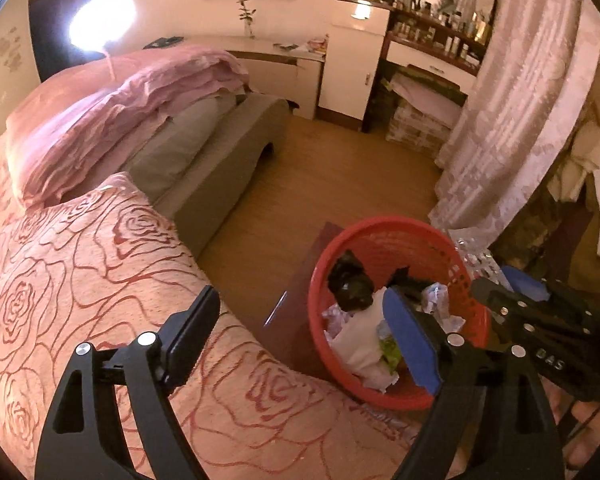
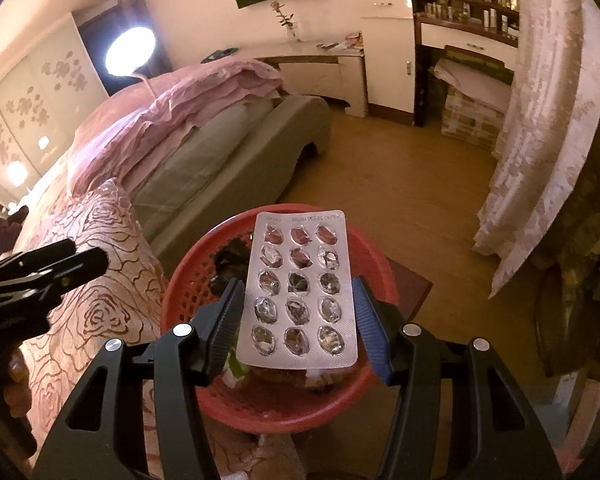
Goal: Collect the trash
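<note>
Your right claw (image 2: pixel 298 320) grips the emptied silver foil blister pack (image 2: pixel 300 288) by its edges, directly above the round red plastic basket (image 2: pixel 180 300); spread it squarely over the middle; your left claw (image 1: pixel 300 336) gapes wide, holding nothing.

Basket (image 2: pixel 188 300) set on a low table (image 2: pixel 410 292) on the floor (image 2: pixel 400 184), just right of the bed (image 2: pixel 100 312); crumpled paper (image 1: pixel 364 344) and perhaps a bag inside it. Blister pack (image 2: pixel 300 292) held above the basket, between the right gripper's (image 2: pixel 300 328) jaws. Beyond the floor, cabinet (image 2: pixel 388 60) and shelves (image 2: pixel 468 8), with curtain (image 2: pixel 540 120) at right.
</note>
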Motion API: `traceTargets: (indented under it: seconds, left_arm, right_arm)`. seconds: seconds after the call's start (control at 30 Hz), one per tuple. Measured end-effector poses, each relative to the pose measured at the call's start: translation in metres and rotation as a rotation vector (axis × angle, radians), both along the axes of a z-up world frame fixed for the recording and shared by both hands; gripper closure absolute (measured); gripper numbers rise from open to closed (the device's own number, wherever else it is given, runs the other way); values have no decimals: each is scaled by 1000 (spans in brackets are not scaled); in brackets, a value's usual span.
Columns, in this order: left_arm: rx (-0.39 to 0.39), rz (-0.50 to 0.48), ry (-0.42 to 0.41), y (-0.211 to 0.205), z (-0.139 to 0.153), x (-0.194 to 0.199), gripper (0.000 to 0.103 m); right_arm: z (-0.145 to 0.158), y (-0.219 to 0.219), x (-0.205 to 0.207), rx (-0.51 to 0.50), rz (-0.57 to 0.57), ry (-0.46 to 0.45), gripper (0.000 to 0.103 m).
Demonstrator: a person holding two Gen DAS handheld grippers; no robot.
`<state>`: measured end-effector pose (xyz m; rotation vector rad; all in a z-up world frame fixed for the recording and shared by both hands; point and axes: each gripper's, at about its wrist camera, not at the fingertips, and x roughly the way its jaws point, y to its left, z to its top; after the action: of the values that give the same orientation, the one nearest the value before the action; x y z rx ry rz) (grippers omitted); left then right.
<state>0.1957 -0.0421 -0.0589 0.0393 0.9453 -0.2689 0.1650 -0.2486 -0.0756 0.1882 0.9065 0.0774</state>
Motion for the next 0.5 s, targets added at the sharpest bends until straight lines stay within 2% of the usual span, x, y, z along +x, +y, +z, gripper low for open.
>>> traceTargets:
  seconds: [0.23,0.3,0.37,0.5]
  left_arm:
    - [-3,27,-11,12,4,-5,22]
    - [-2,30,-14,14,5,-6,22]
    - [1,32,-18,16,5,-7,22]
    - [0,42,-20,18,7,-9,22]
  right_arm:
    - [-4,14,21,-4,22,7,48]
    - [-5,16,24,10,28,11,41]
    - [-3,16,22,30,20,5,30]
    - [-1,13,15,28,-6,-2,27]
